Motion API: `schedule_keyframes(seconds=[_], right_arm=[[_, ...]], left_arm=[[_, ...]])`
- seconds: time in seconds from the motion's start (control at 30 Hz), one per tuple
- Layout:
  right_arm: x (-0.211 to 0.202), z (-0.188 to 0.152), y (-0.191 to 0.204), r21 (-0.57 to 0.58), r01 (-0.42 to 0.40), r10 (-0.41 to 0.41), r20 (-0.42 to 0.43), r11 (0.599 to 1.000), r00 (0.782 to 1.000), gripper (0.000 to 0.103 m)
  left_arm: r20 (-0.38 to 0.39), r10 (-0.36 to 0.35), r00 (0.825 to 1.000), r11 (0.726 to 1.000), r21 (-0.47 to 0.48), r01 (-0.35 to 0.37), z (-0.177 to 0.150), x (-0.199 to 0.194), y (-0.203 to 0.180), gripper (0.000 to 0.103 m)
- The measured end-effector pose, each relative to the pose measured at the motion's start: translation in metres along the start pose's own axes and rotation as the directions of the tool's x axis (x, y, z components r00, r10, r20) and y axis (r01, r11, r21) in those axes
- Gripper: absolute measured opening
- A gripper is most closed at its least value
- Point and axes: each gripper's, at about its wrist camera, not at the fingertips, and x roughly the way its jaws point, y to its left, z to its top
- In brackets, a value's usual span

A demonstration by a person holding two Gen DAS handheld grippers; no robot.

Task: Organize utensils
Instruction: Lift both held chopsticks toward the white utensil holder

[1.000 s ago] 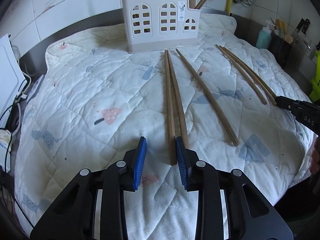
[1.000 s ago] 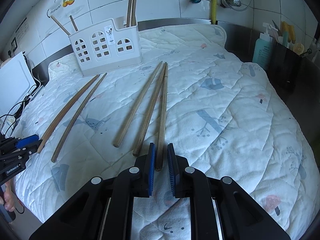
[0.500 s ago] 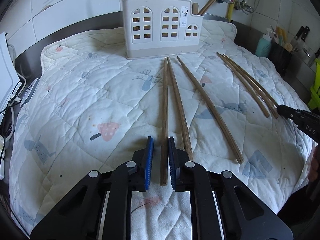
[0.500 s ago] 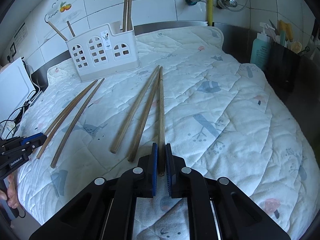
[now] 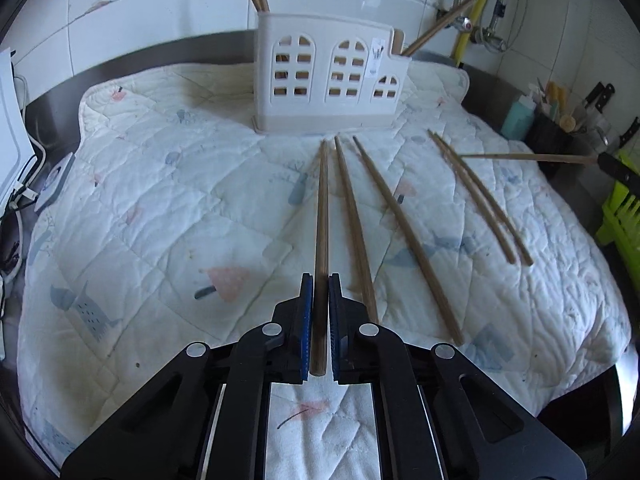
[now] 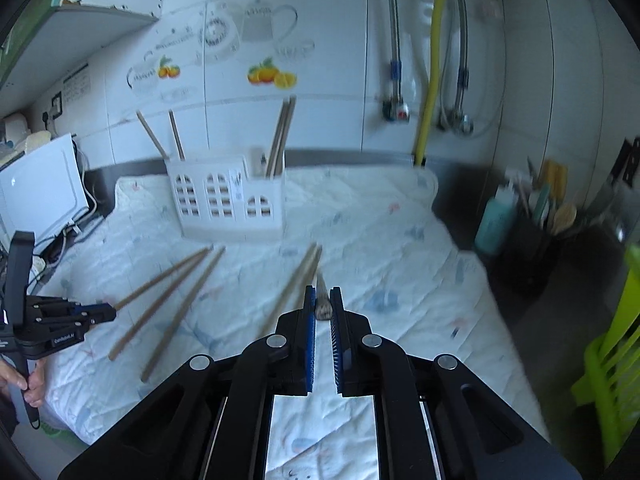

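Reading "GenRobot.AI" on left gripper (image 6: pixel 108 314) body.

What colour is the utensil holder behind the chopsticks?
White plastic utensil holder with arched window cutouts; clearest in left wrist view.

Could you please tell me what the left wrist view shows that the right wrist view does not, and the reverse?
Only the left wrist view shows the left tongs shut on a chopstick along its whole length, and the right tongs' chopstick lifted off the quilt, seen side-on. Only the right wrist view shows the fruit stickers on the wall, the person's hand on the left tool, and the right tongs gripping their chopstick end-on. Both show the white holder with chopsticks standing in it, the quilt and loose chopsticks lying on it.
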Motion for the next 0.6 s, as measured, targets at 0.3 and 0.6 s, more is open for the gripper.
schedule_keyframes(seconds=[0.3,0.6], right_arm=[[-0.025,0.069,-0.002,-0.057,-0.091,0.095,0.078,0.994,0.992,0.007],[-0.019,0.154,0.013,-0.096,-0.23,0.239,0.087,0.968,0.967,0.007]], left_arm=[[0.108,-0.011,0.994,1.0,0.005,0.01,0.04,-0.037,0.007,0.005],[0.192,-0.018,0.981,0.997,0.072,0.004,0.096,-0.064,0.0,0.005]])
